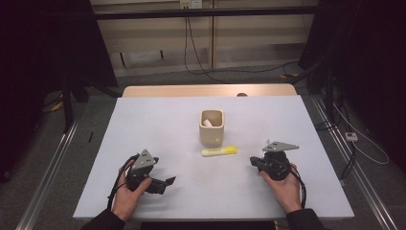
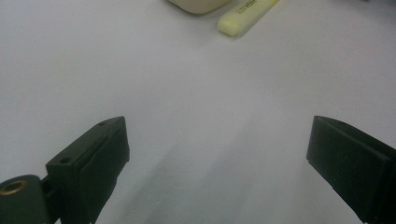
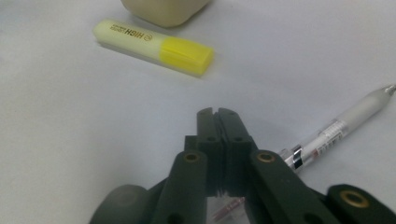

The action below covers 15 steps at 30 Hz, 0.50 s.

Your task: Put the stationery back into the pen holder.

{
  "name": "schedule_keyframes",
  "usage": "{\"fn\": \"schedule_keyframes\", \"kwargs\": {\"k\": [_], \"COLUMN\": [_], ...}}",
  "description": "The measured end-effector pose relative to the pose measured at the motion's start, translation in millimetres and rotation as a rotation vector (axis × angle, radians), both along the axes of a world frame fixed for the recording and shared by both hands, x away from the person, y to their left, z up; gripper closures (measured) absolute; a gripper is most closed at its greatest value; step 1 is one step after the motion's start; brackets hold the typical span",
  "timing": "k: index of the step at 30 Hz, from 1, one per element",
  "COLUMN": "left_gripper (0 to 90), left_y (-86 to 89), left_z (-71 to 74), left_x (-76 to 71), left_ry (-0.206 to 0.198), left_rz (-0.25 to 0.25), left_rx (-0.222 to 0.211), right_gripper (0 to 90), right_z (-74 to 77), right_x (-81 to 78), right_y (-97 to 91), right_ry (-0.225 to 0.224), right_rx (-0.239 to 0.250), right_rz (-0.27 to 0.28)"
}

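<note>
left tongs (image 2: 219,154) agape, right tongs (image 3: 218,114) closed

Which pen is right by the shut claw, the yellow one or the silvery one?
The silvery clear pen. It lies right beside the shut right claw, partly under it. The yellow highlighter lies farther off, beside the cream cup.

High view overlooks table (image 1: 158,129); gripper views skim close — all share highlighter (image 1: 219,151).

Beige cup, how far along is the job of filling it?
Done: one white item sits in the beige cup. In hand: nothing; the right gripper is shut over the pen, left gripper open. Left: pen and yellow highlighter lie on the table.
</note>
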<state>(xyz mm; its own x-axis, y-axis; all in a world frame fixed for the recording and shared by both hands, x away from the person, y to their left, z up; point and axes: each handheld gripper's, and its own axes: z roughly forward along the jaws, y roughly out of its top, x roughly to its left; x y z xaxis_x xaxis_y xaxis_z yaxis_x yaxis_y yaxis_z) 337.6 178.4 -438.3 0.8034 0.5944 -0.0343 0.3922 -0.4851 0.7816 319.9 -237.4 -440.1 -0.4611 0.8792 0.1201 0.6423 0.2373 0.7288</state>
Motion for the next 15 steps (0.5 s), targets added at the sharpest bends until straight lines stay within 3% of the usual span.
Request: {"fn": "schedule_keyframes", "kwargs": {"k": [9,15], "left_gripper": [5.8,5.8], "left_y": [0.0,0.0], "left_z": [-0.1,0.0], "left_x": [0.6,0.6], "left_ry": [0.002,0.003], "left_rz": [0.0,-0.003], "left_rx": [0.009,0.018], "right_gripper": [90.0,90.0], "right_z": [-6.7,-6.8], "right_x": [5.5,5.5], "right_y": [4.0,5.0], "right_ry": [0.082,0.107], "right_rx": [-0.05,-0.068], "right_rz": [0.011,0.01]}}
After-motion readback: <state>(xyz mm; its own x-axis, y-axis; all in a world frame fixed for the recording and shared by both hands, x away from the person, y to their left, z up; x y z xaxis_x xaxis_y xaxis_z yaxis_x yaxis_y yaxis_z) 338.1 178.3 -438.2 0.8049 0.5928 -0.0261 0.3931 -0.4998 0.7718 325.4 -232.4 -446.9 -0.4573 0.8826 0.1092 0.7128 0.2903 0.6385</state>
